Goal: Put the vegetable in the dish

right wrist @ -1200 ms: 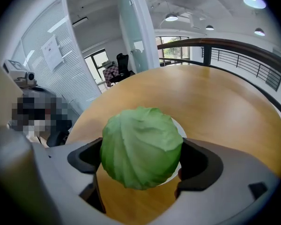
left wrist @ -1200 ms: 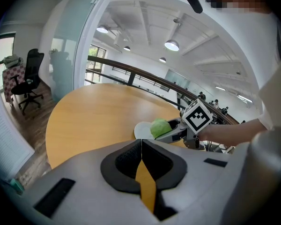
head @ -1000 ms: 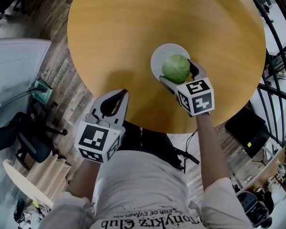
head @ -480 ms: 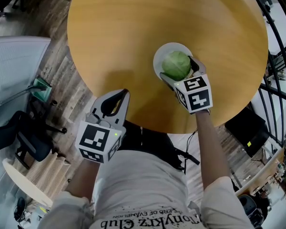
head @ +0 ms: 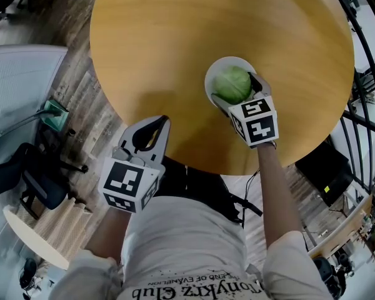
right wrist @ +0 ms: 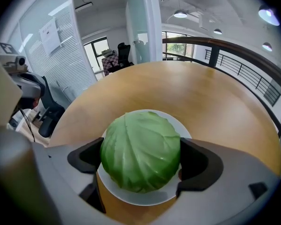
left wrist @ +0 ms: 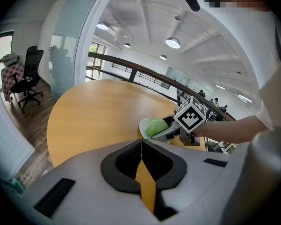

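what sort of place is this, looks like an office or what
Most likely an open-plan office, perhaps on a mezzanine: a black office chair, a glass partition, and a long railing behind the round wooden table.

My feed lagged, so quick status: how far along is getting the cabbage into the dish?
Done: cabbage is over the white dish. In hand: right gripper clamps it; whether it touches the dish is unclear. Remaining: open the jaws, withdraw; left gripper idles shut, empty.
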`<state>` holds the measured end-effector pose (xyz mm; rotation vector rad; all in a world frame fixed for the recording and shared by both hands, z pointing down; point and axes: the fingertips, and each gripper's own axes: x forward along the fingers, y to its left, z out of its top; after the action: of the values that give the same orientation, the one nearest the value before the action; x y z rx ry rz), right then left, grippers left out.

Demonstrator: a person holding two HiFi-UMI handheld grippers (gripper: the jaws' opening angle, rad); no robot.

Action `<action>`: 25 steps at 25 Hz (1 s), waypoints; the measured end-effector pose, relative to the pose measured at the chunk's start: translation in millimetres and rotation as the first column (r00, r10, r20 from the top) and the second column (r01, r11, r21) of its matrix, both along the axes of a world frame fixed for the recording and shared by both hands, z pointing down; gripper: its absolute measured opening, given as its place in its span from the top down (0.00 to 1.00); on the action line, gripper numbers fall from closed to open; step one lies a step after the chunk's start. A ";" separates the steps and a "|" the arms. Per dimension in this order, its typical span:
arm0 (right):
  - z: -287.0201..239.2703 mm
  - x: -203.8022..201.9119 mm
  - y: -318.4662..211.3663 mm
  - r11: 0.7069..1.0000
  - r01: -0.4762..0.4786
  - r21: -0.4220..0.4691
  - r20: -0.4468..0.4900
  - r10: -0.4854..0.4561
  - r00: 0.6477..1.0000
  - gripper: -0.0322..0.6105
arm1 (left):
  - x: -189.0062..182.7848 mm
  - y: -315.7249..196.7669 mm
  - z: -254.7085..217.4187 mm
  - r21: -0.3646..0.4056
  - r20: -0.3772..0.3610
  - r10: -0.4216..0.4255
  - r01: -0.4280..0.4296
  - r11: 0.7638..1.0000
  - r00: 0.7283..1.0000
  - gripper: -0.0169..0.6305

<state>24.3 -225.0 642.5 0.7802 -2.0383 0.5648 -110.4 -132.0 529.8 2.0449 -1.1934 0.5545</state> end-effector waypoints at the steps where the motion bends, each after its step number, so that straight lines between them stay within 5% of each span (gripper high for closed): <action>1: 0.6 -0.5 0.2 1.000 0.004 -0.004 -0.002 -0.004 1.000 0.21 | -0.3 0.2 0.7 -0.001 0.001 0.000 0.000 1.000 1.000 0.94; 16: -7.6 -2.5 -5.9 1.000 -0.009 -0.005 0.048 0.010 0.999 0.21 | -2.7 0.3 0.4 -0.008 0.003 -0.017 0.017 1.000 1.000 0.94; 25: -81.7 -8.5 -10.9 0.995 -0.019 0.100 0.130 0.006 0.991 0.22 | 1.1 -5.6 -28.2 0.038 0.001 -0.020 0.020 0.999 1.000 0.94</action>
<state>15.8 -235.9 560.8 0.8356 -2.1975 0.5345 -109.3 -137.6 501.7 2.0621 -1.2326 0.5271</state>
